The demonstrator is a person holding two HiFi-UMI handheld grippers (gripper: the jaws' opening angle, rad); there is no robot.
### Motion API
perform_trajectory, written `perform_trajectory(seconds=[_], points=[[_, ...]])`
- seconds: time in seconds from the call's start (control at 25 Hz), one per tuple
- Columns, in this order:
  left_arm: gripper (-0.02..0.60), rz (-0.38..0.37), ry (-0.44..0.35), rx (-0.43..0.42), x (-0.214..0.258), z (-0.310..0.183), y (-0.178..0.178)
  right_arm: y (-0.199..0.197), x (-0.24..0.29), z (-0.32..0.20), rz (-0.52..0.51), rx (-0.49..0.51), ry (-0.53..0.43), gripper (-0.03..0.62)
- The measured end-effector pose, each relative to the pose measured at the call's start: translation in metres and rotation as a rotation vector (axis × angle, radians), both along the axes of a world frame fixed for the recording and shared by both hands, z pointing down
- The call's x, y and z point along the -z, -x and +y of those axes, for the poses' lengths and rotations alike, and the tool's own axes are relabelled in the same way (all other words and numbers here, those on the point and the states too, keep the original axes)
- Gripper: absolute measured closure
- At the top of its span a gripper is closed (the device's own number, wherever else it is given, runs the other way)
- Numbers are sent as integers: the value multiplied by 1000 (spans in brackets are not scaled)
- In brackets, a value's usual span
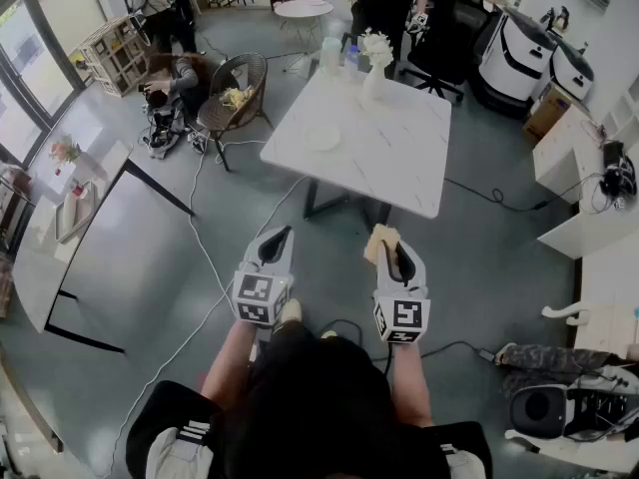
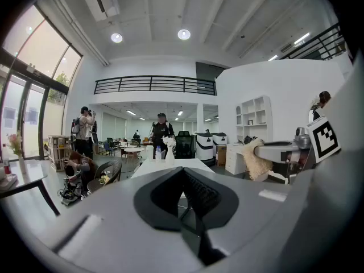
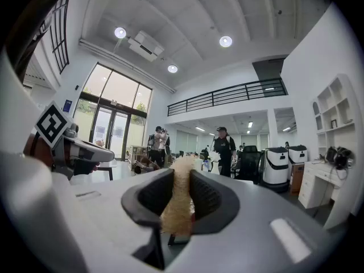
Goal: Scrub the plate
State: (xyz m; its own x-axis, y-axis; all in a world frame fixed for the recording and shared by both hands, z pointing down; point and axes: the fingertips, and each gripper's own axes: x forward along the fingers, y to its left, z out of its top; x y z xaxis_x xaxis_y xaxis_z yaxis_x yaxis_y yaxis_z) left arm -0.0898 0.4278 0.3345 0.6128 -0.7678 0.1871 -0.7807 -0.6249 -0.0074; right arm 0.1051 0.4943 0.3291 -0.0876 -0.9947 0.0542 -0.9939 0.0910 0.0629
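A white plate (image 1: pixel 321 139) lies on the white marble table (image 1: pixel 399 168) ahead of me, well beyond both grippers. My right gripper (image 1: pixel 391 243) is held over the floor short of the table, shut on a tan scrubbing sponge (image 1: pixel 380 239). In the right gripper view the sponge (image 3: pixel 181 198) stands upright, pinched between the black pads (image 3: pixel 206 195). My left gripper (image 1: pixel 277 239) is level with the right one, shut with nothing in it. Its jaws meet in the left gripper view (image 2: pixel 183 172), where the sponge (image 2: pixel 256 159) shows at the right.
A vase of white flowers (image 1: pixel 374 63) and bottles (image 1: pixel 332 56) stand at the table's far edge. A wicker chair (image 1: pixel 238 93) and a crouching person (image 1: pixel 175 80) are to the left. A cable (image 1: pixel 205 257) runs across the floor. White desks (image 1: pixel 599 228) line the right.
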Motion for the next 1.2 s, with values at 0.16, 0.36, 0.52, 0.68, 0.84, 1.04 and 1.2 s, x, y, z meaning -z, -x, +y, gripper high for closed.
perform_trajectory(seconds=[0.16,0.36,0.52,0.68,0.84,1.04,1.2], points=[[575,5,1,0,-2,-1,-3,-3,-3,-2,-1,4,-3,505],[575,5,5,3,-4,-1,-5,-6,-4,-2,-4,5,-6,505],[575,0,10,3,-12,0,-7,-9,-10,-3,-20,0,-13,505],[575,-9,21,7,-23,-3,-3,-6,-20,-11,-25,1,-10,505],[575,-11,39,12,-29,-25,10,10,-25,-33,-31,15,5,503],[575,-17,62,6,-30,-69,11,12,-27,-75,-44,12,22,503],[575,-21,68,-10,-21,-113,3,4,-19,-117,-47,-1,34,503]])
